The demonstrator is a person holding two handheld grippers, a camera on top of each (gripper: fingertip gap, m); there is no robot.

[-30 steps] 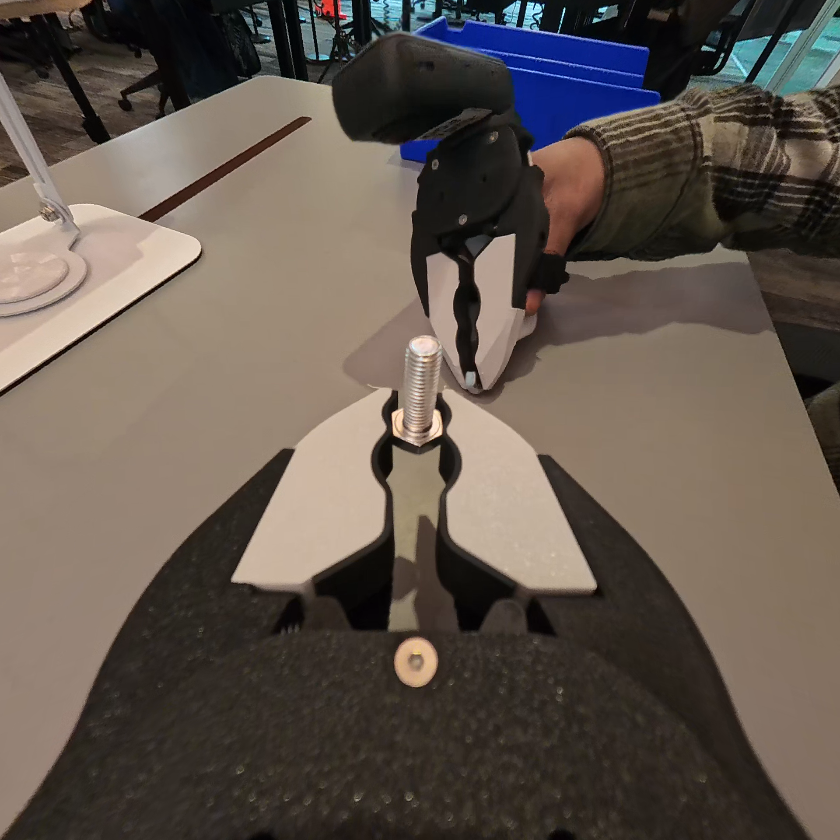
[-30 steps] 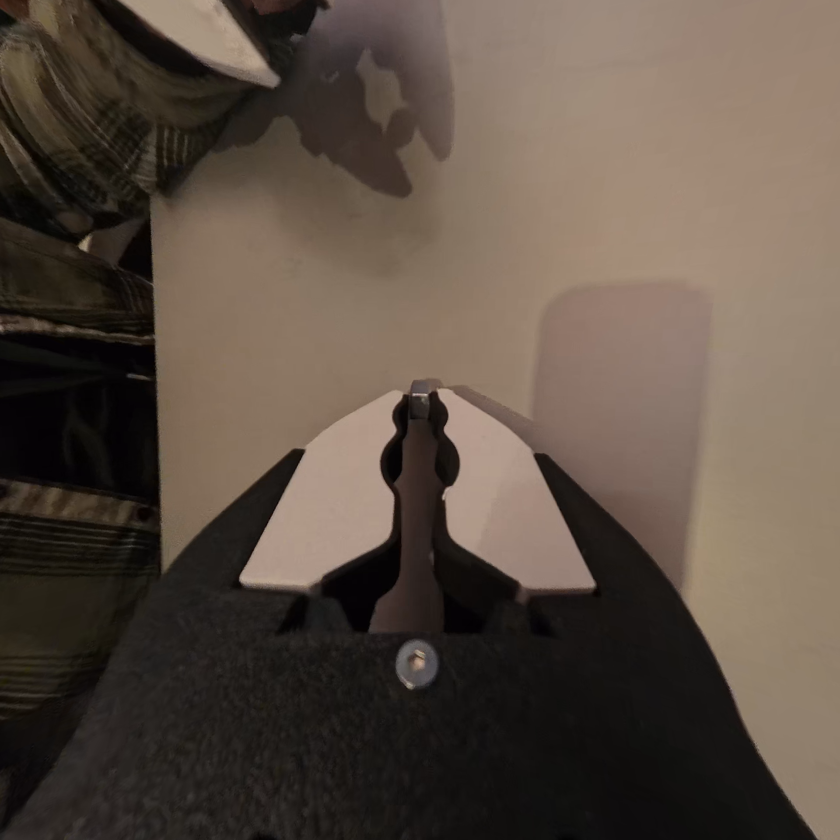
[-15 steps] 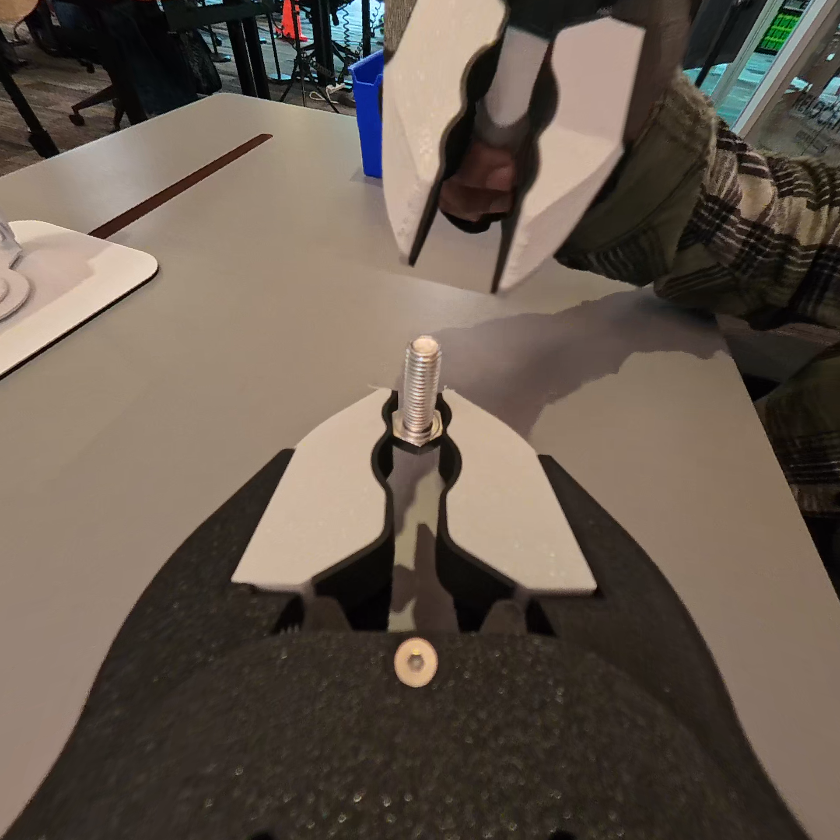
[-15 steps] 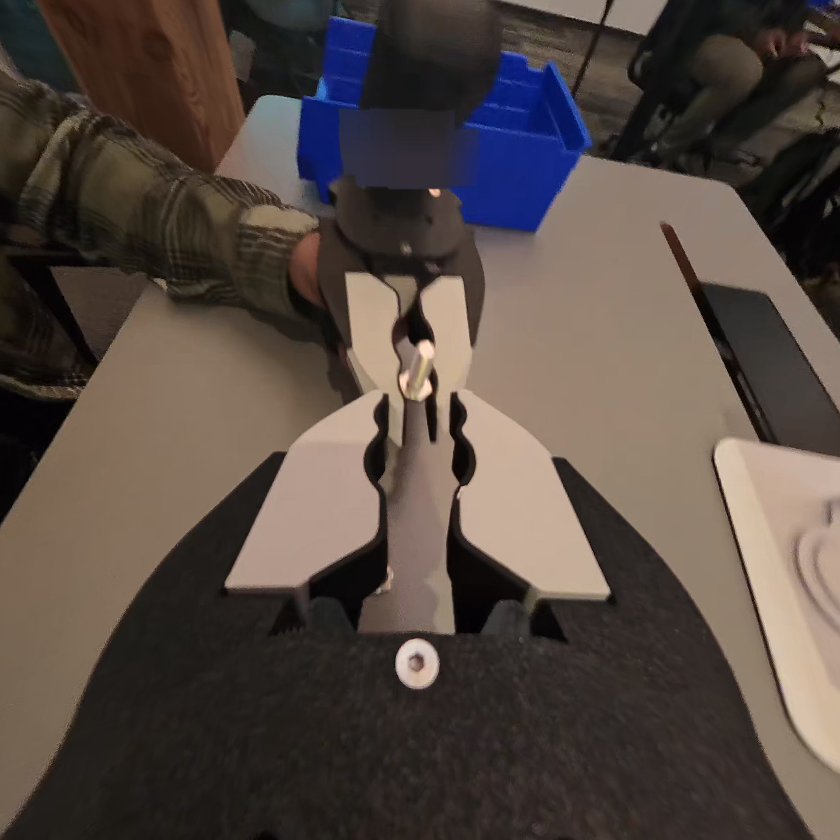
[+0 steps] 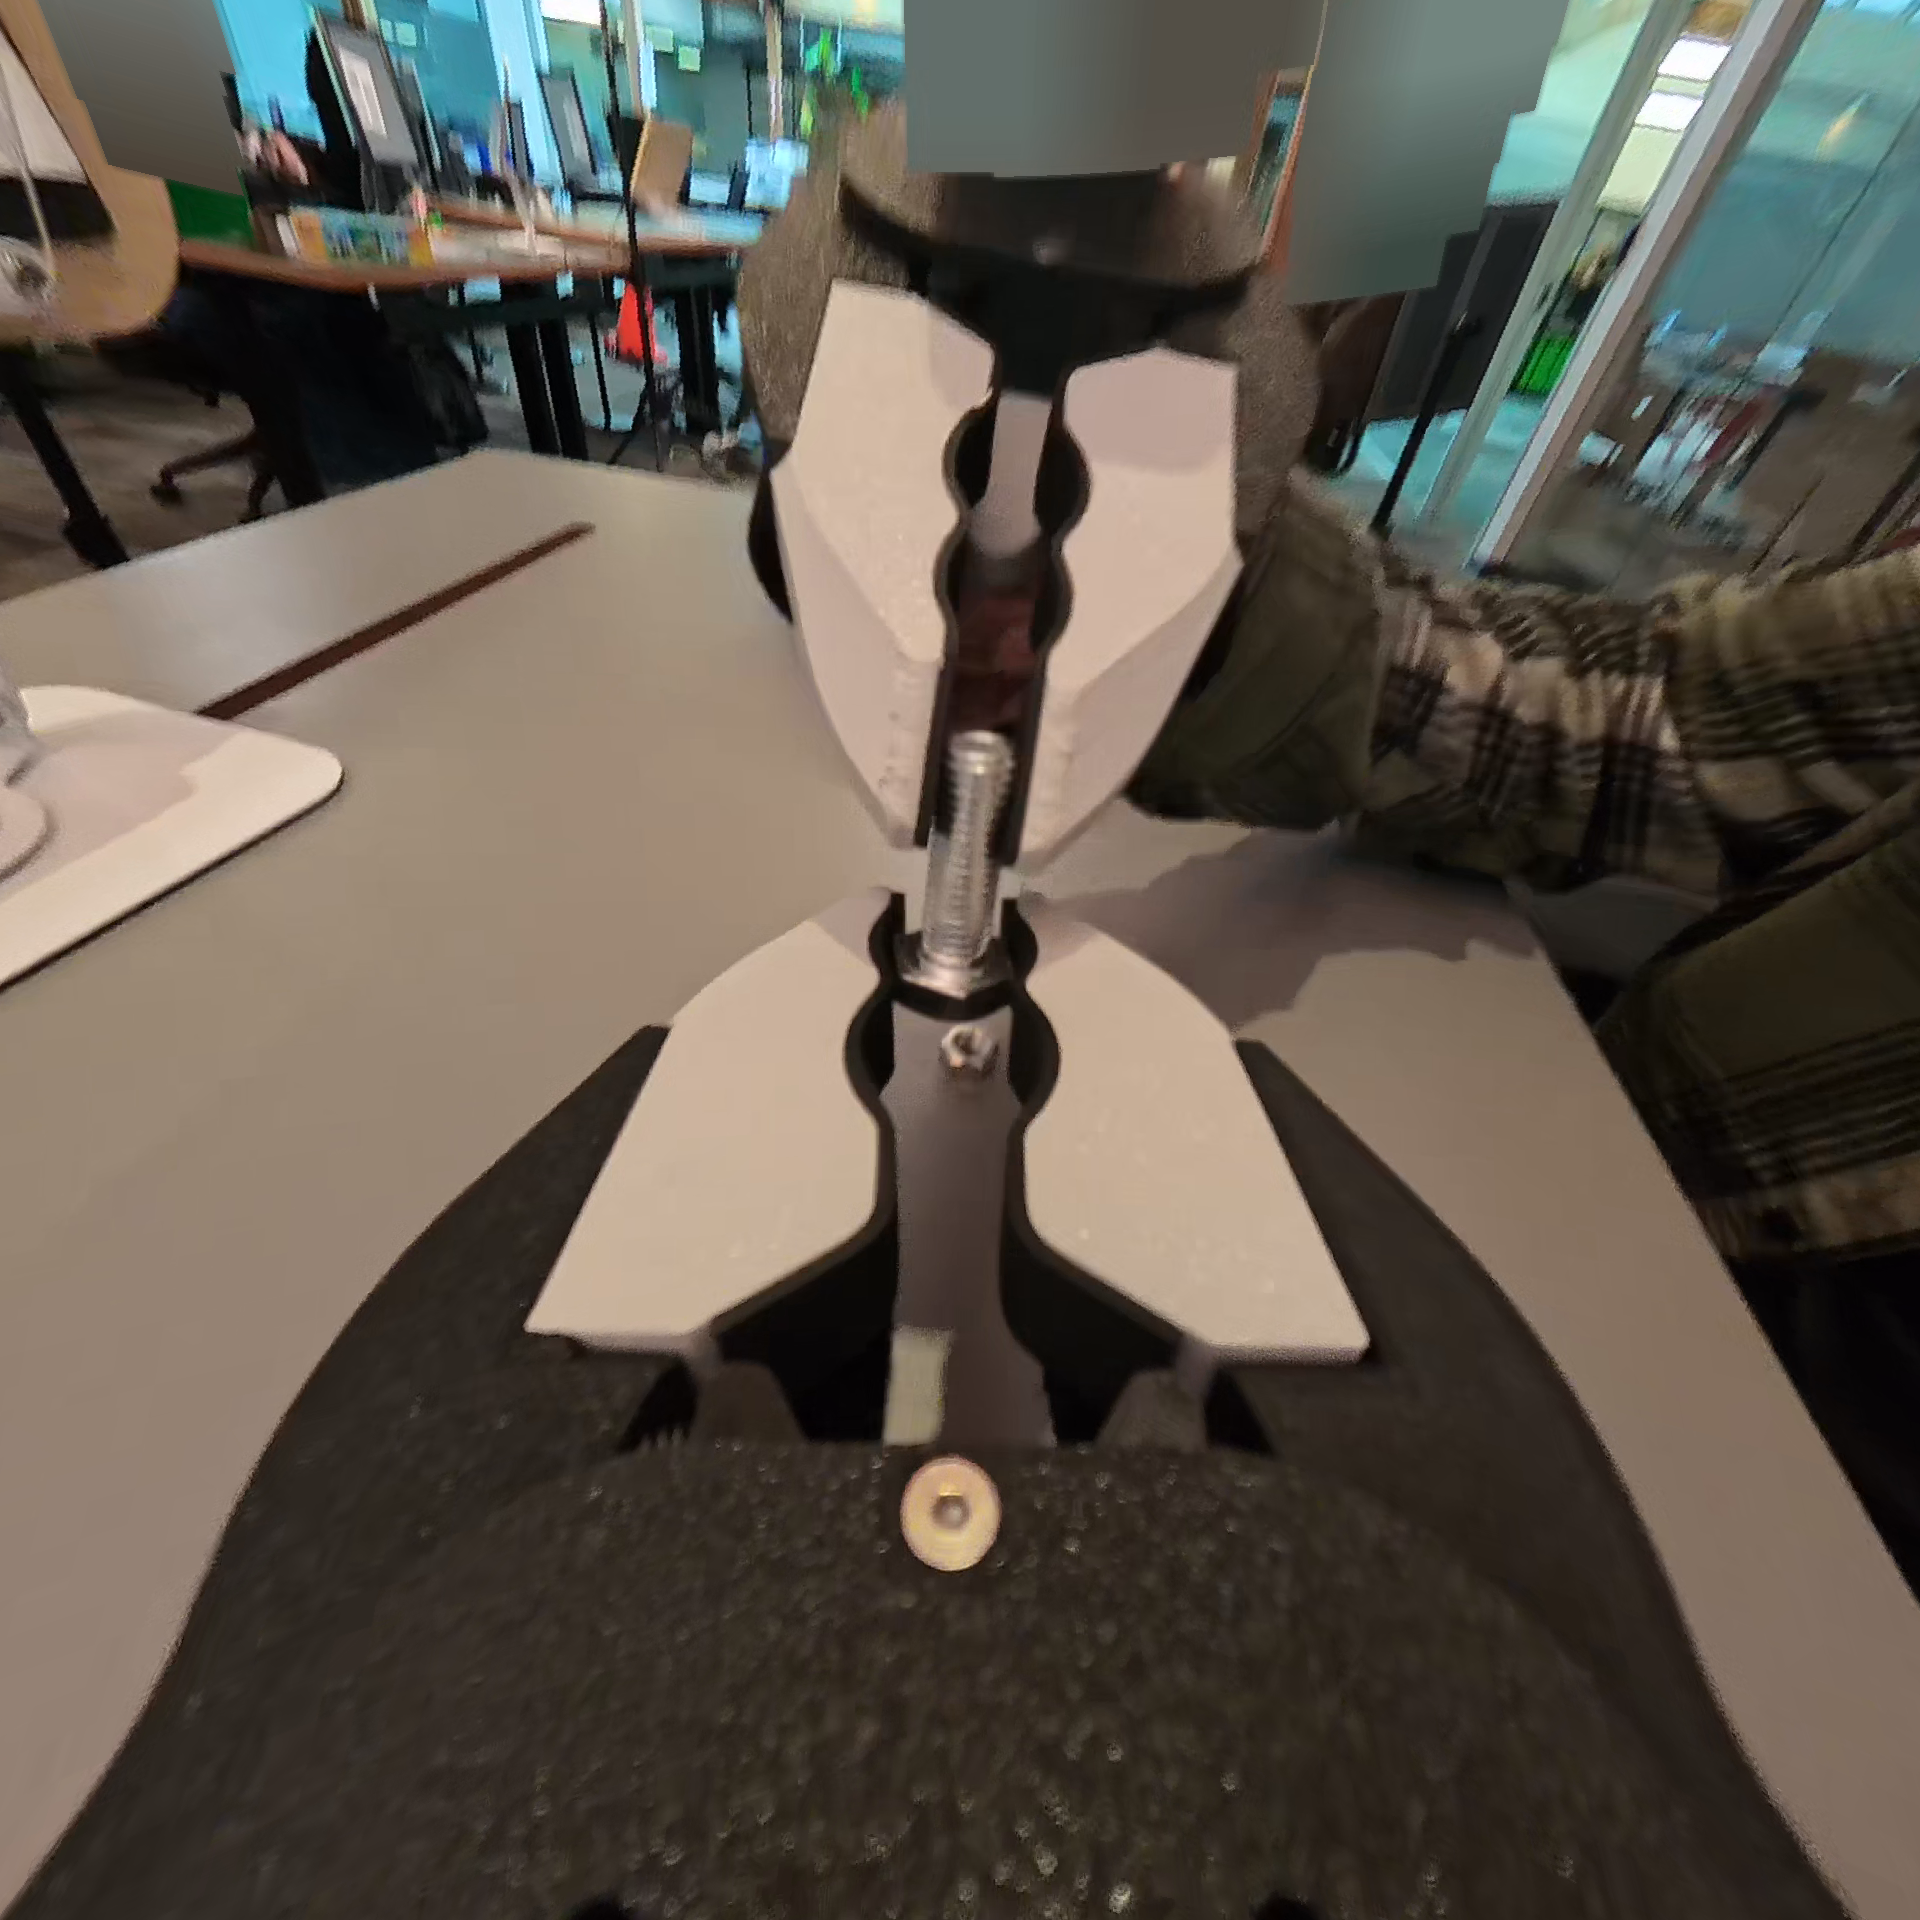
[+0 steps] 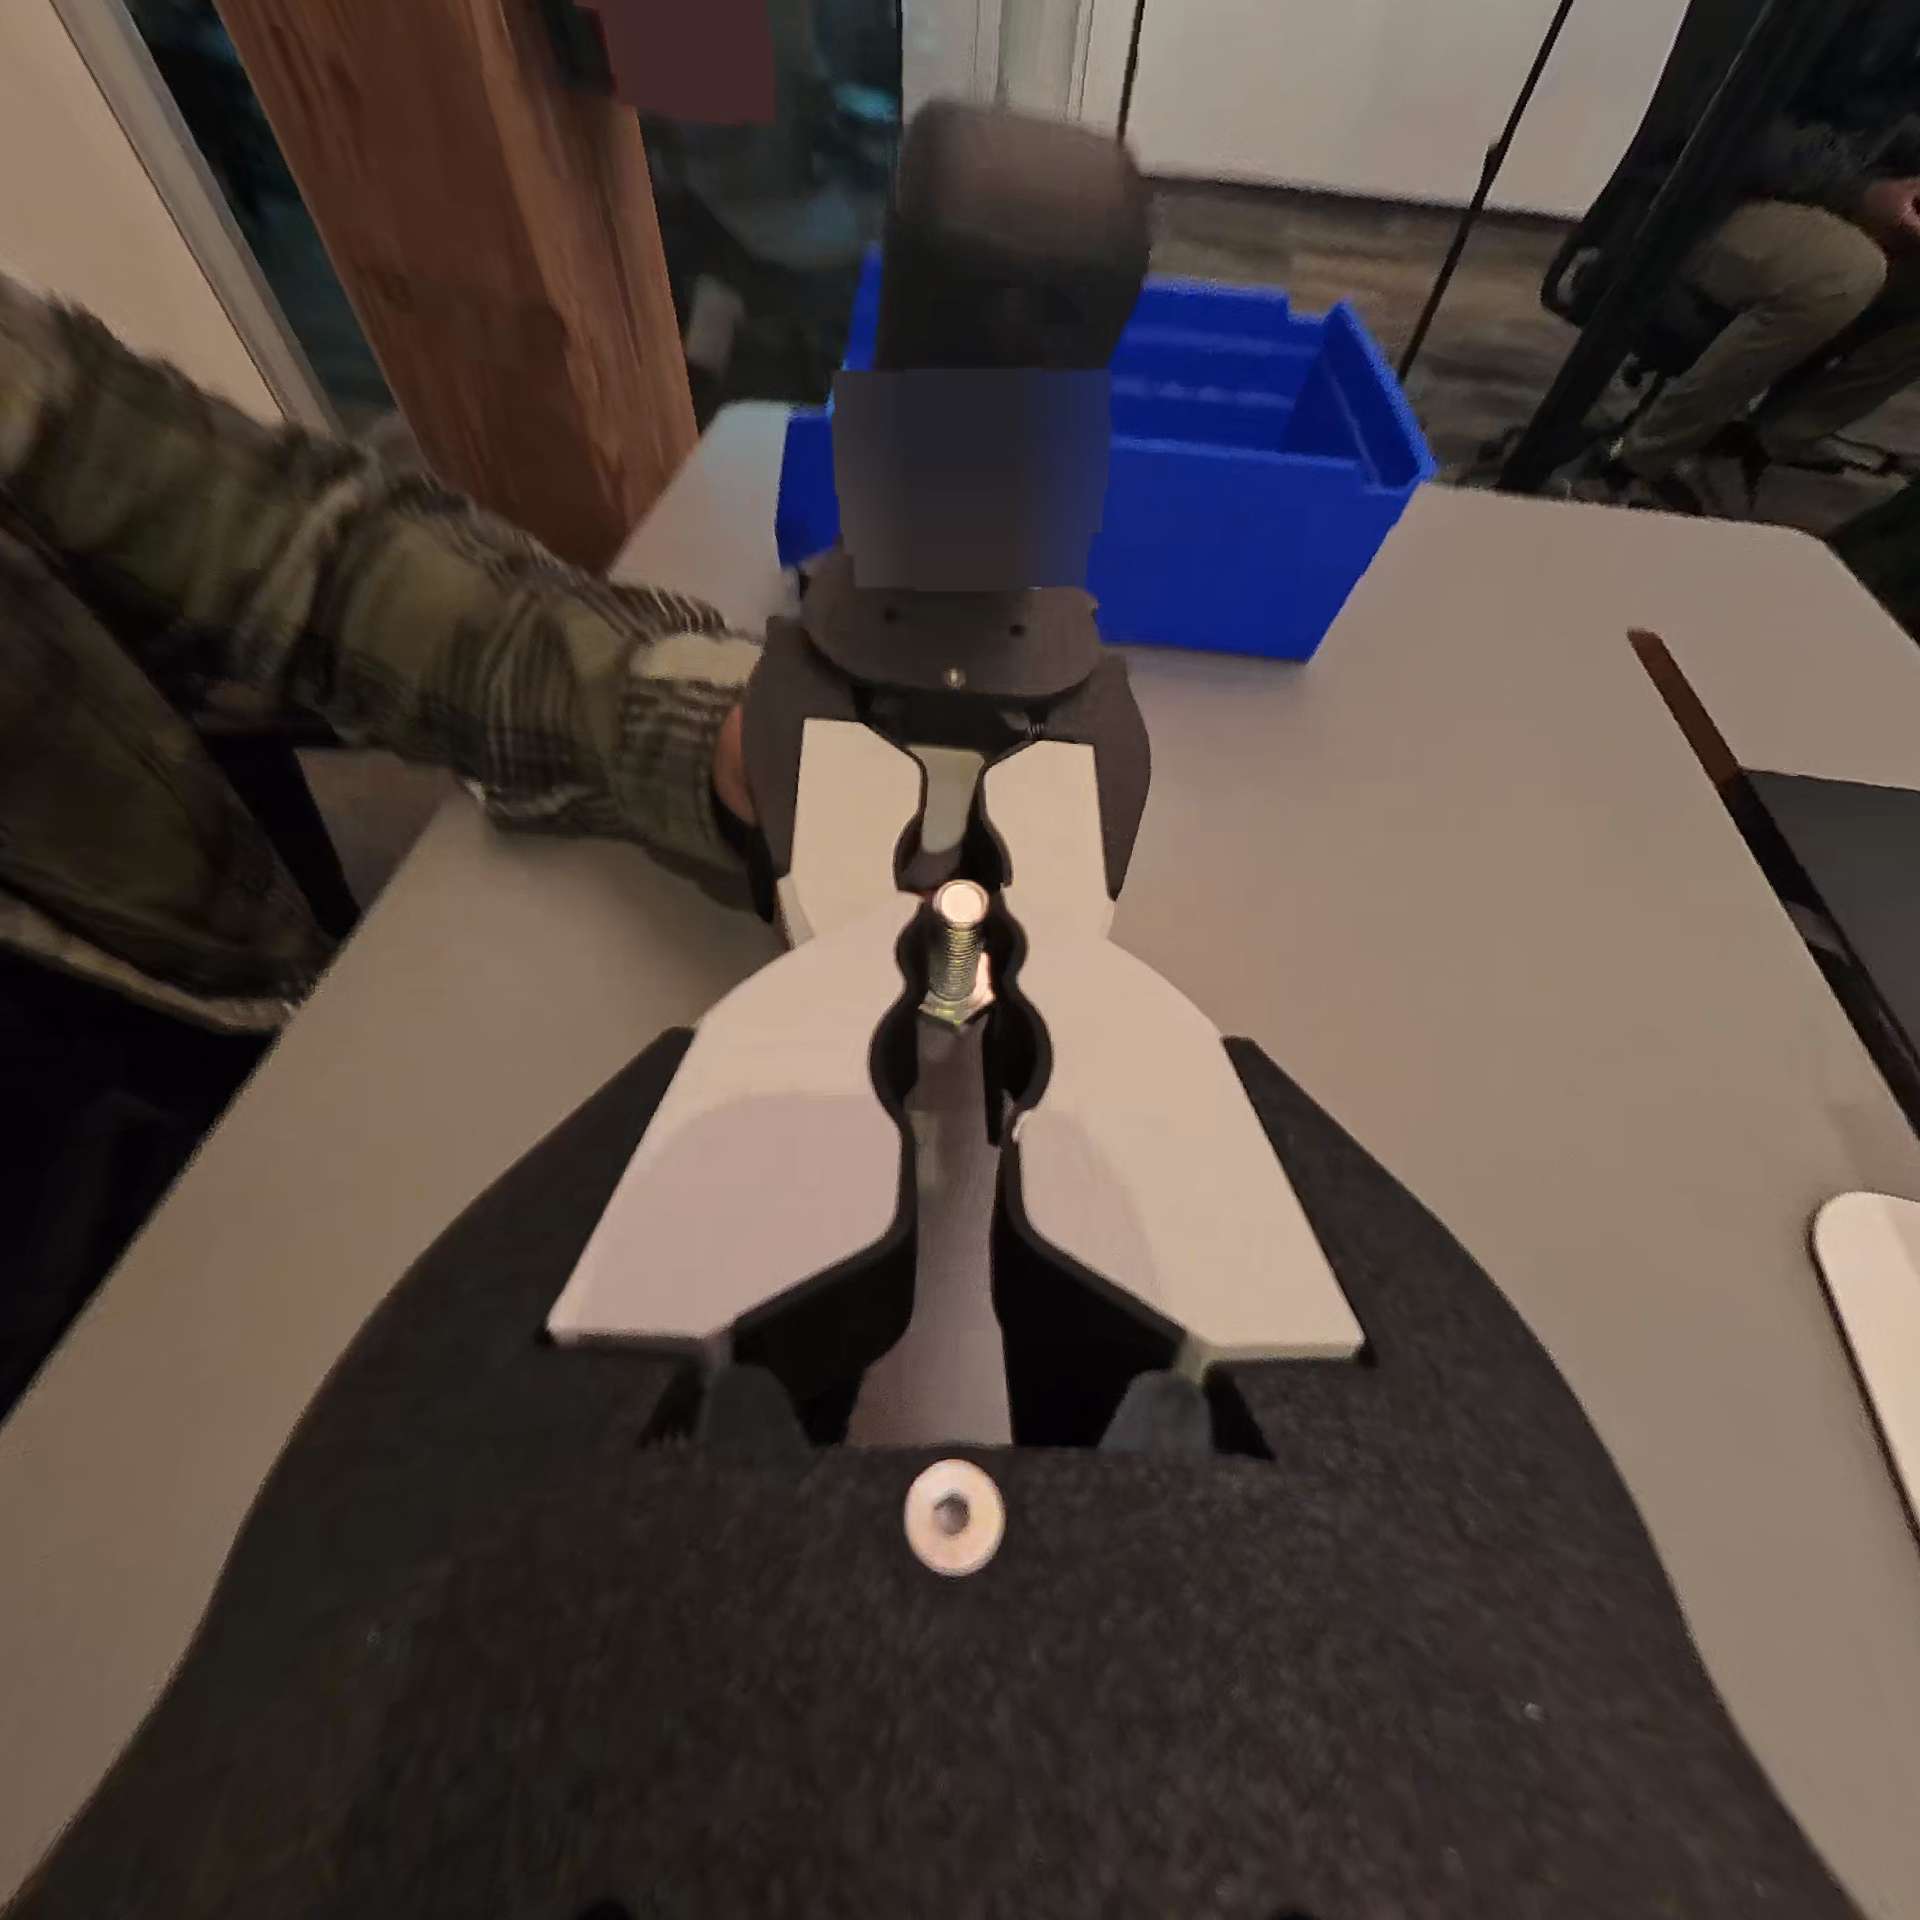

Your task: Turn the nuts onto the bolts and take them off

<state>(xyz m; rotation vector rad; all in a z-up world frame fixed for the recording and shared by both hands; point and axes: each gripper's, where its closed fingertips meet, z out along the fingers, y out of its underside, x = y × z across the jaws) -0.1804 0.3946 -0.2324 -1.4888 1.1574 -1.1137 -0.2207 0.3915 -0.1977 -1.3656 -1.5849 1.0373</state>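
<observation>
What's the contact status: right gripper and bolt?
Apart. The right wrist view shows the right gripper straddling the bolt, with dark gaps on both sides.

Opposed close views, shared bolt [image 5: 961, 847]

Silver bolt [image 5: 961, 852]; blue bin [image 6: 1247, 499]; grey table [image 5: 520, 935]; plaid sleeve [image 5: 1610, 727].

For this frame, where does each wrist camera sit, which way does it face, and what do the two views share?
Left wrist view: behind the left gripper, looking across the grey table at the upright bolt it clamps by the head, the right gripper opposite, plaid sleeve at right.
Right wrist view: behind the right gripper, facing the left gripper, blue bin beyond.
Shared: bolt, both grippers, table.
</observation>
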